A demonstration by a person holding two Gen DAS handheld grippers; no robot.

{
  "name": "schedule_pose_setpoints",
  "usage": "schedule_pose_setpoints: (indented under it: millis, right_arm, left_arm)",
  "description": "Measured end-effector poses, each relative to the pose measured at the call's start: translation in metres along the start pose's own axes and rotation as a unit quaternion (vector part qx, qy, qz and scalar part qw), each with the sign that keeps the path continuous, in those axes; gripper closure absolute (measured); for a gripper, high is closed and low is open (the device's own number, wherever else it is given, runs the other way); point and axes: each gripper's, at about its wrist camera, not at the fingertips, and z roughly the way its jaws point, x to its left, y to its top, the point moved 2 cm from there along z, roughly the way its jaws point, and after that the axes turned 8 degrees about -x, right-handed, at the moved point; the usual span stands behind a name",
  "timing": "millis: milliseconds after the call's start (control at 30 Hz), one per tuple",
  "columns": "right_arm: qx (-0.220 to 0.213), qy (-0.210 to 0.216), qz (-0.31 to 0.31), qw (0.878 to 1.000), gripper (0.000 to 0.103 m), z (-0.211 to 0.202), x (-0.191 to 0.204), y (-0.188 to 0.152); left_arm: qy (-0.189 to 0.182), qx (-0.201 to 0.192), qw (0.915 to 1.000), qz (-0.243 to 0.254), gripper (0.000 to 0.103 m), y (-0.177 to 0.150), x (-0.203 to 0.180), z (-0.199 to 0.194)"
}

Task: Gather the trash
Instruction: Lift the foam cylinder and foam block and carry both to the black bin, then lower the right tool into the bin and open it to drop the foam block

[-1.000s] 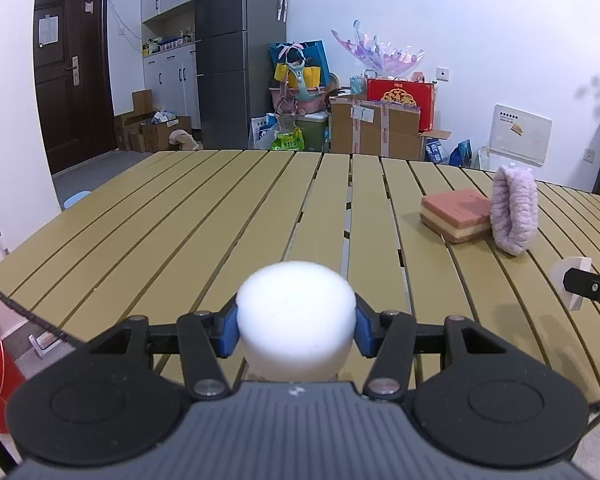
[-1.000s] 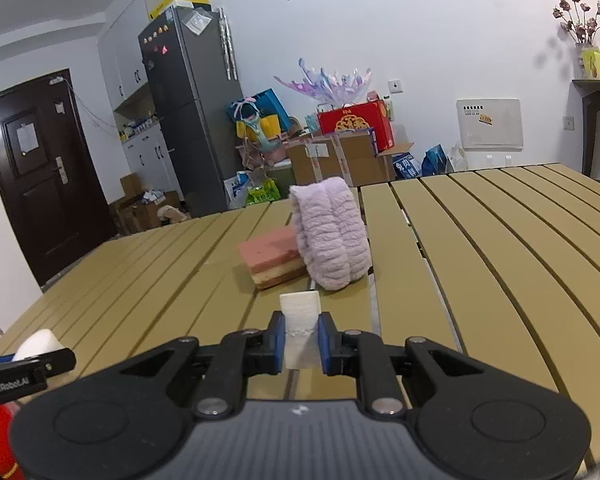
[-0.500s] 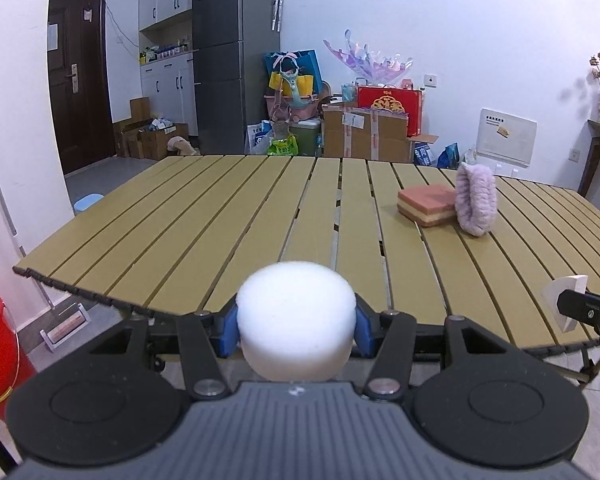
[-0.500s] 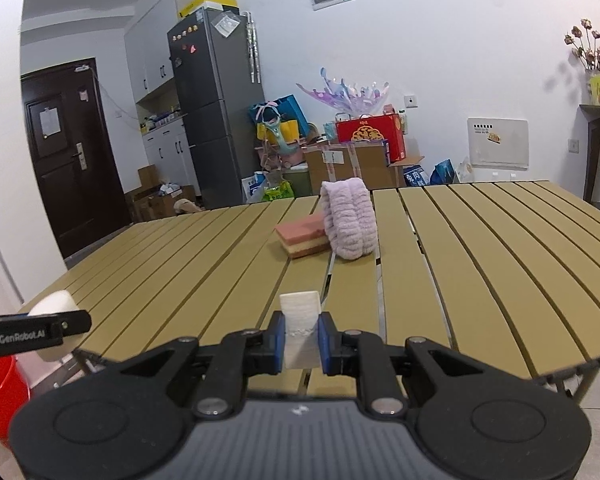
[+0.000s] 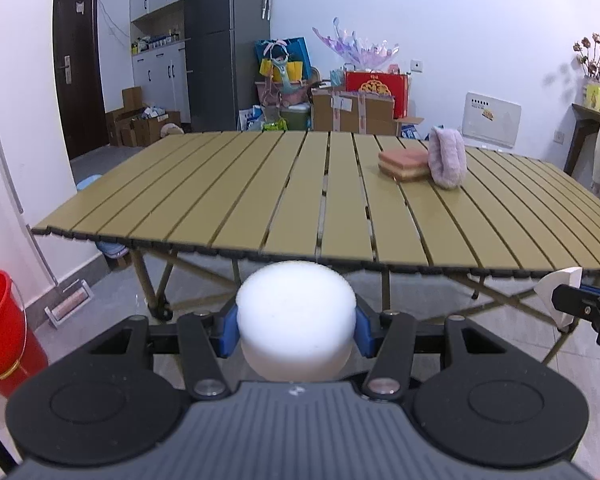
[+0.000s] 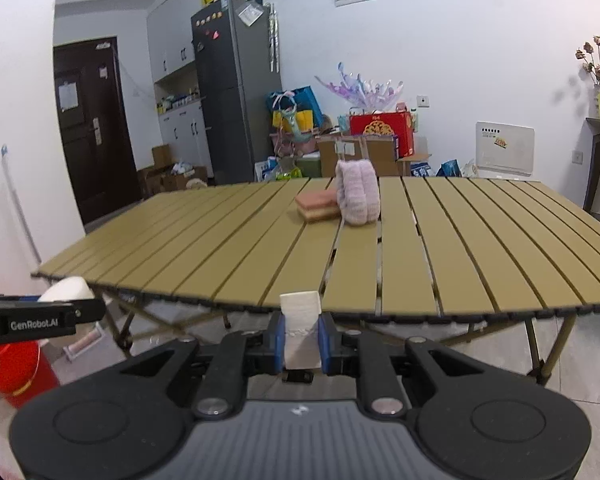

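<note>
Trash first: left wrist view has a white round foam puck clamped between the blue pads of the left claw, jaws about half open and pressing on its sides, so it's a firm hold on a wide piece. Claw sits off the near edge of the tan slatted tabletop, over grey floor tile. Red plastic bucket stands on the floor at the far left, looks like the likely bin, though that's my guess. Right claw pokes in at the right edge carrying its own white scrap. On the tabletop only a pink-and-cream layered sponge block and a fluffy lilac cloth roll, touching each other, well away from both claws. Right wrist view: right claw pinched nearly fully closed on a thin white flat foam slab, standing upright between the pads. Also off the tabletop edge. Left claw visible at the left with the puck, bucket below it. Progress: both white scraps are picked up and clear of the tabletop; neither dropped yet. Left to do: carry to the bucket and release. Can't tell whether the sponge and the cloth count as trash.
</note>
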Motion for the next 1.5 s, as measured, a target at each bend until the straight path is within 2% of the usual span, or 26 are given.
schedule_pose_setpoints:
  millis: [667,1067,1300,1500]
  right_arm:
    - [0.089,-0.002,-0.030,0.996,0.087,-0.033,0.013,-0.079]
    - [0.159,0.003,-0.048,0.986,0.087,-0.029,0.025,-0.131]
    - [0.207,-0.001,-0.063,0.976,0.087,-0.016,0.030,-0.169]
    - [0.234,-0.007,-0.065,0.970,0.087,-0.008,0.026,-0.186]
  left_arm:
    - [0.002,0.065,0.9975,0.028,0.049,-0.083,0.013,-0.026]
    - [0.002,0.132,0.9903,0.041,0.049,-0.144,0.016,-0.008]
    - [0.004,0.165,0.9851,0.048,0.049,-0.169,0.020,0.009]
    - [0.021,0.197,0.9795,0.039,0.049,-0.183,0.029,0.022]
